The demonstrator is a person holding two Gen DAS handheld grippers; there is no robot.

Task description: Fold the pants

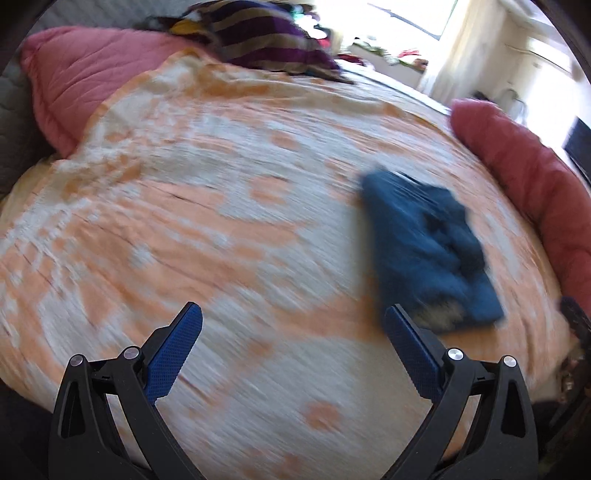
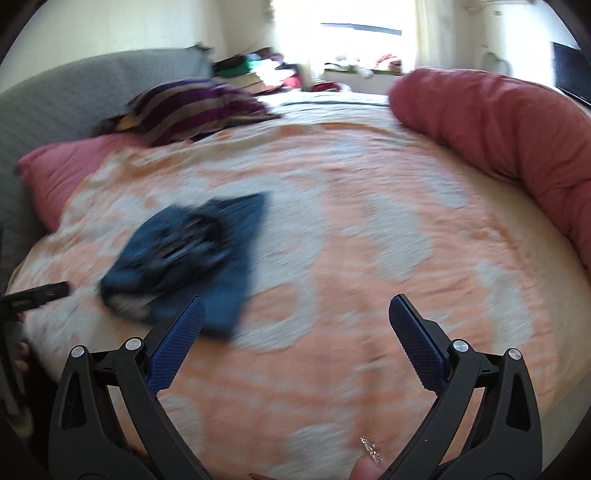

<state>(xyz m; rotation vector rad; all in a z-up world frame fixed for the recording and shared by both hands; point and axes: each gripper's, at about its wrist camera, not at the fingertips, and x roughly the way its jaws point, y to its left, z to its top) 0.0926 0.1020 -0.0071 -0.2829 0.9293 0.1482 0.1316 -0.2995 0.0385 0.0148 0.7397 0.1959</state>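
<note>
- A bed (image 1: 221, 229) covered by an orange-and-white patterned spread is seen in both views, with a bright window (image 2: 351, 33) and cluttered shelves behind it; both pictures are smeared by motion blur.
- A pink pillow (image 1: 85, 81) is laid at the head end, and a purple striped cushion (image 1: 258, 40) is set just behind it against a grey headboard (image 2: 74, 96).
- A long red bolster (image 2: 498, 122) is curved along the far side edge of the bed.
- The pants (image 1: 428, 247), dark blue, are found folded into a compact, roughly rectangular bundle lying flat on the spread.
- In the left wrist view the bundle's long axis is run from the upper left, toward the middle of the bed, down to the lower right, toward the near edge; a paler patch is shown at the near end.
- In the right wrist view the pants (image 2: 192, 258) are placed left of centre, with the long axis slanted from lower left to upper right.
- The left claw (image 1: 291, 325) is held wide open above the spread, with nothing gripped; its right finger is overlapped with the near corner of the bundle in the picture, though contact cannot be told.
- The right claw (image 2: 295, 317) is likewise spread wide and empty, the bundle lying just beyond its left finger.
</note>
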